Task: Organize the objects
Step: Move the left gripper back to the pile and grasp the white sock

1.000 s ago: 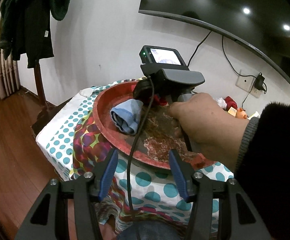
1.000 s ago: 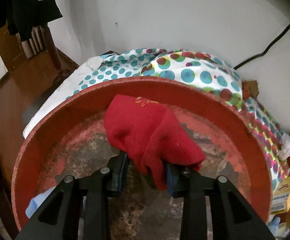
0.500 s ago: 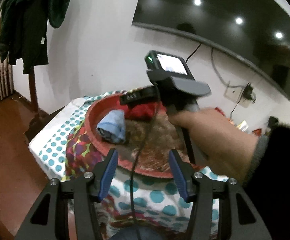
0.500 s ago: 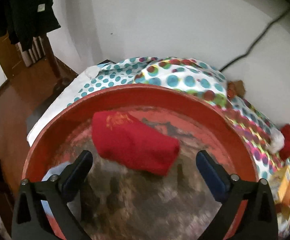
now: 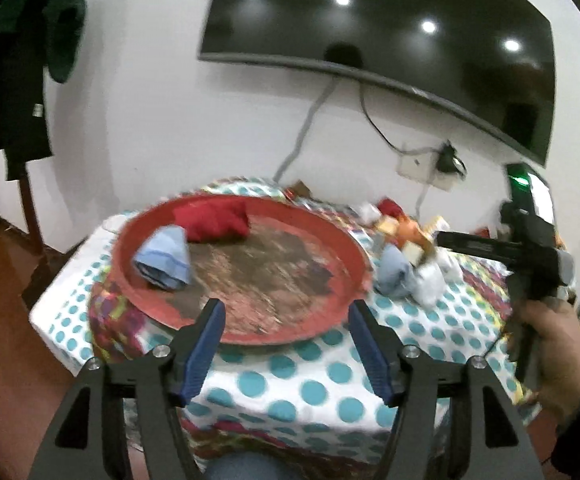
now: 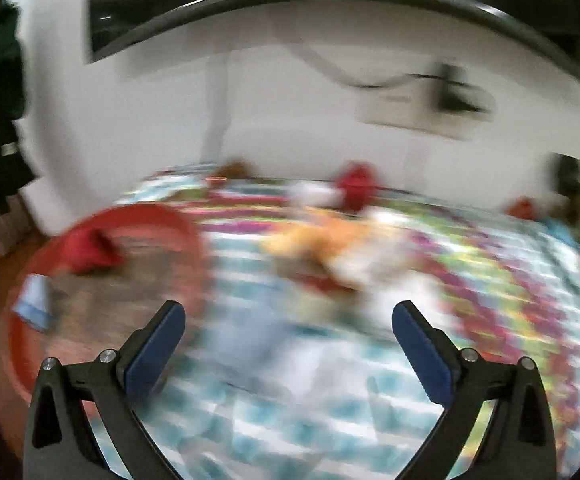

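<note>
Released, the red sock lies in the tray, left of my wide-open, empty right gripper.

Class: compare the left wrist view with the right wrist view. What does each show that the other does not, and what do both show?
Only the left wrist view shows the left gripper, open and empty, its jaws just opened further, and the person's hand holding the other tool.

Only the right wrist view, heavily blurred, shows the right gripper, open wide and empty.

Both show the red tray holding the red cloth and the blue cloth, on the dotted tablecloth.
</note>
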`<act>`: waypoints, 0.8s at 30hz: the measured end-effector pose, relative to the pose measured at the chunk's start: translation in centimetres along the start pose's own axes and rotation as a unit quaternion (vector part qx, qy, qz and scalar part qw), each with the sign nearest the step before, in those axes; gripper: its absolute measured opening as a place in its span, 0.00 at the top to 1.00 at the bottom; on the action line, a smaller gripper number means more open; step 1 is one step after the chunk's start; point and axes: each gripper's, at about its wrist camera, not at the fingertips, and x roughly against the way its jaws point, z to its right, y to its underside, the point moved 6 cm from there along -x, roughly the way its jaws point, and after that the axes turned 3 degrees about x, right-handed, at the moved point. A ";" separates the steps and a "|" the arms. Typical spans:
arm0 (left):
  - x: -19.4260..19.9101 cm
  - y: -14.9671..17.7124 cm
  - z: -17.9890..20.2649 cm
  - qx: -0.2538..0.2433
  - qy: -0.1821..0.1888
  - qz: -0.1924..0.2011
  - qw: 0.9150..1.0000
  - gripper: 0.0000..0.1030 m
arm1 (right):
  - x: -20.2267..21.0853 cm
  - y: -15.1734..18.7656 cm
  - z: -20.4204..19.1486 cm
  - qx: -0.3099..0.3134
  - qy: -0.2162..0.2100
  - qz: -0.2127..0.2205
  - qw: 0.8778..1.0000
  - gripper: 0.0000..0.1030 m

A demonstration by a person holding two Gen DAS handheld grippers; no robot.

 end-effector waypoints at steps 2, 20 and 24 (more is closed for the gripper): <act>-0.6 0.7 1.1 -0.014 0.008 -0.011 1.000 0.36 | 0.5 1.9 3.6 -0.016 0.019 -0.008 1.000 0.00; -11.1 1.0 16.3 -0.117 0.080 -0.078 0.987 0.36 | 2.7 9.5 16.8 -0.132 0.030 -0.003 0.991 0.00; -13.4 0.5 18.6 -0.121 0.076 -0.081 0.987 0.36 | 2.7 10.4 16.8 -0.131 0.021 0.002 0.991 0.00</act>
